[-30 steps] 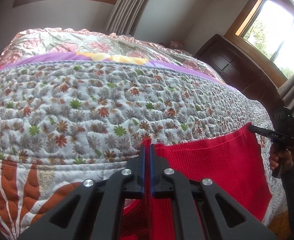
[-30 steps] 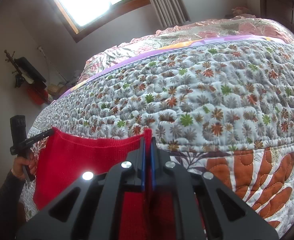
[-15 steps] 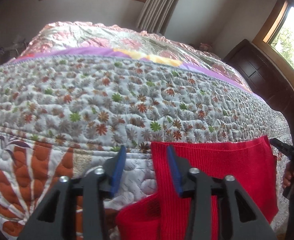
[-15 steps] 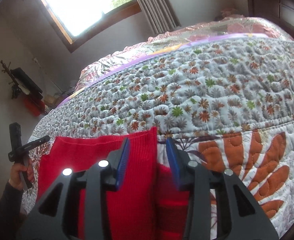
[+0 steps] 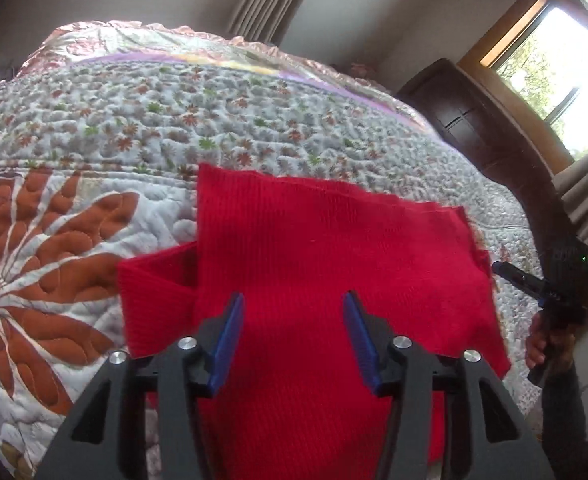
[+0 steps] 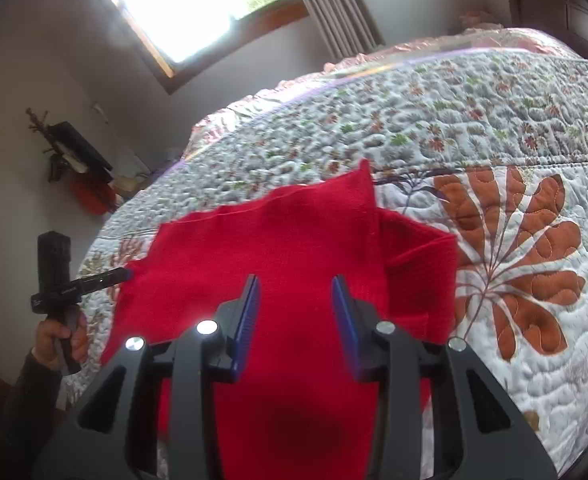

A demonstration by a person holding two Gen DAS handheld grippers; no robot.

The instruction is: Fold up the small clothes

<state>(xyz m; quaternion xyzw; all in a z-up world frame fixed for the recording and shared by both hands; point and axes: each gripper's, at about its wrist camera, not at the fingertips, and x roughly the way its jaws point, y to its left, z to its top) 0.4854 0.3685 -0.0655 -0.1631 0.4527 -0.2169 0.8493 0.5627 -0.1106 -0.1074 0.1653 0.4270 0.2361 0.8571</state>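
From my left wrist, my left gripper (image 5: pixel 291 330) hovers with its blue-padded fingers (image 5: pixel 226 338) spread wide, holding nothing, above the red ribbed knit garment (image 5: pixel 334 256). It lies flat on the quilted floral bedspread (image 5: pixel 141 128), a folded flap jutting out on one side. My right gripper (image 5: pixel 512 274) sits at the garment's far edge.

From my right wrist, my right fingers (image 6: pixel 245 320) are likewise parted and empty over the same knit, my left gripper's tip (image 6: pixel 111 276) touching its corner; I cannot tell whether it pinches there.

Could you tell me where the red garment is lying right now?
The red garment lies flat on the floral quilt at the bed's near edge, just beyond both open grippers.
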